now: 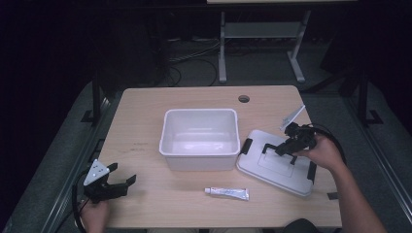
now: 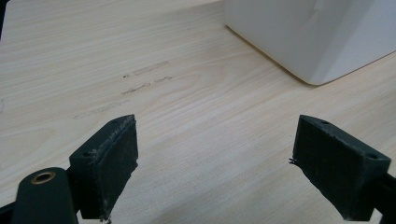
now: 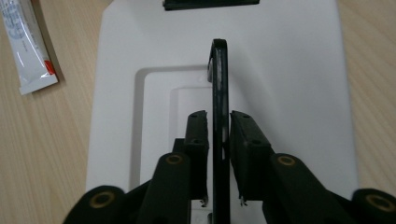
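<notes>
One black handle [image 3: 219, 93] is standing upright on the white lid [image 1: 277, 170], and the right gripper [image 3: 218, 122] is straddling it, a jaw on either side. The pads [image 3: 198, 135] are sitting just beside the bar with a thin gap showing, so the jaws are looking barely parted rather than clamped; no firm hold is evident. The lid itself is lying flat on the table [image 1: 145, 145], just to the right of the white bin [image 1: 200, 138], with its near corner hanging close to the table's front edge.

Judging by this, the step in hand is the setting down of the lid beside the bin and the letting go of its handle. Next, the jaws are needing to widen a little more and lift straight off, without tipping the handle or dragging the lid.

Farther out, the left gripper [image 1: 109, 184] is resting at the front left of the table, jaws wide apart and holding nothing.

Counting: one bin, one lid, one handle, two black side clips [image 1: 247, 145] on the lid, one tube [image 1: 226, 192] lying in front of the bin, two grippers.
</notes>
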A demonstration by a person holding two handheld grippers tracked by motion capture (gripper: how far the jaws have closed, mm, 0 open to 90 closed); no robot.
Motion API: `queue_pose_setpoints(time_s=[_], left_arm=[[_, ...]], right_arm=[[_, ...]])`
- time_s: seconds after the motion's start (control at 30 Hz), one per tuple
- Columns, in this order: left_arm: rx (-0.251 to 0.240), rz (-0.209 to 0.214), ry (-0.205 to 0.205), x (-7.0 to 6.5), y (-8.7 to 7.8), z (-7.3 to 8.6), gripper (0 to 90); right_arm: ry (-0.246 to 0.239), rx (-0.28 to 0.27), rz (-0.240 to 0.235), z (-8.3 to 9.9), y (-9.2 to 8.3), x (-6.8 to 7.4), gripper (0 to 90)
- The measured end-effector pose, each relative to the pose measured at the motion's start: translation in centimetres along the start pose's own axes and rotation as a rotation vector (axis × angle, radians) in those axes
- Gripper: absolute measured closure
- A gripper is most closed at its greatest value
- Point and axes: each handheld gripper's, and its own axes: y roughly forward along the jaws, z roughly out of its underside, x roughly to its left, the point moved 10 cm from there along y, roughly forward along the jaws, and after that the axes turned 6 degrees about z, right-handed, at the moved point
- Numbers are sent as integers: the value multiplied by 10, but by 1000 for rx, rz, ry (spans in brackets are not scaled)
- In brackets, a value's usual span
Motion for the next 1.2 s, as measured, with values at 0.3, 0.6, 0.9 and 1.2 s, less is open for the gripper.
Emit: queue_pose_setpoints(time_s=[0.3,0.6,0.9,1.2], left_arm=[[5,5,3,-2,1,0,134],[6,7,7,-3,1,0,134],[5,10,8,-3,1,0,134],[5,11,13,-4,1,0,134]], right_arm=[[10,-29,65,-3,-12,0,569],[-9,-68,95,-7,-34,10,545],[-52,-61,79,-2,-34,37,502],[-79,-53,76,4,-29,60,483]])
